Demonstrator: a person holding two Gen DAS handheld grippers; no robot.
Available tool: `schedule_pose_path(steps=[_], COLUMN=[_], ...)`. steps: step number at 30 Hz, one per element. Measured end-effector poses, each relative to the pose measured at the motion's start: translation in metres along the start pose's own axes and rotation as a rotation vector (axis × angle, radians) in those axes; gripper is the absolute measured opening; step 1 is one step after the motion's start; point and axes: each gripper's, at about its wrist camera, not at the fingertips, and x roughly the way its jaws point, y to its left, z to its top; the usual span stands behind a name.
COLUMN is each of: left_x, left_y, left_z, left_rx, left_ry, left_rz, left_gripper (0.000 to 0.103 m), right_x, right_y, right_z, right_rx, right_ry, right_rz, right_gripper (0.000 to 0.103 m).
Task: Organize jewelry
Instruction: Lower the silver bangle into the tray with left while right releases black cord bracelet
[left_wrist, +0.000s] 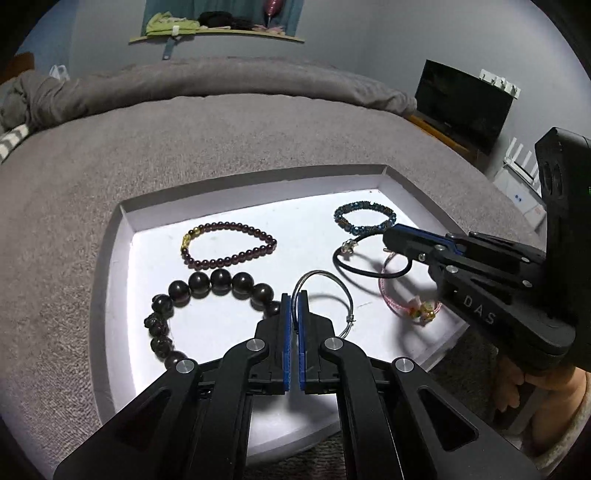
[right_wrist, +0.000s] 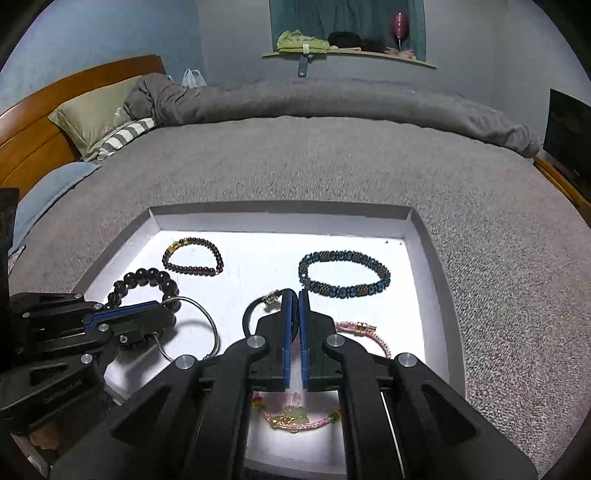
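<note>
While both of my tools hang over the white tray on the grey bed cover, each one pinches a piece of jewelry. My left gripper has its blue pads pressed together on the silver wire bangle, which hangs from the tips above the tray floor near the front edge. My right gripper is clamped on the black cord bracelet; the cord loops out to the left of the pads, with a small metal charm at its end. Four pieces lie loose in the tray. The dark red bead bracelet lies toward the far left corner. The large black bead bracelet lies along the left side, just behind my left gripper. The blue bead bracelet lies toward the far right corner. The pink bracelet with its gold and green charms lies near the front right edge, partly under my right gripper. A hand shows at the right tool's grip.
</note>
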Motion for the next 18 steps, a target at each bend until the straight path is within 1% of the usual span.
schedule_pose_path(steps=[5,8,11,13,14,15,16,18], left_x=[-0.002,-0.002,0.0,-0.002,-0.003,-0.004,-0.005,-0.007], left_y=[-0.007,-0.009,-0.013,-0.013,-0.013,-0.012,-0.012,-0.012], left_z=[-0.003,-0.006,-0.007,-0.008,-0.007,-0.007,-0.007,-0.007], left_rx=[0.033,0.061,0.079,0.082,0.081,0.079,0.079,0.077], left_ry=[-0.002,0.0,0.0,-0.007,-0.012,-0.019,-0.024,-0.032], left_rz=[0.02,0.033,0.045,0.046,0.045,0.05,0.056,0.06], left_gripper=[0.003,0.003,0.005,0.011,0.016,0.018,0.019,0.019], right_x=[0.003,0.002,0.002,0.002,0.002,0.001,0.0,-0.003], right_y=[0.0,-0.004,-0.007,-0.01,-0.011,-0.011,-0.012,-0.013], right_z=[-0.004,-0.005,-0.005,-0.006,-0.006,-0.006,-0.006,-0.006], right_rx=[0.0,0.016,0.029,0.038,0.041,0.045,0.047,0.046], right_ry=[0.016,0.009,0.012,0.013,0.013,0.011,0.006,-0.002], right_rz=[0.002,0.004,0.006,0.007,0.008,0.01,0.01,0.013], right_gripper=[0.004,0.004,0.004,0.008,0.009,0.013,0.016,0.018])
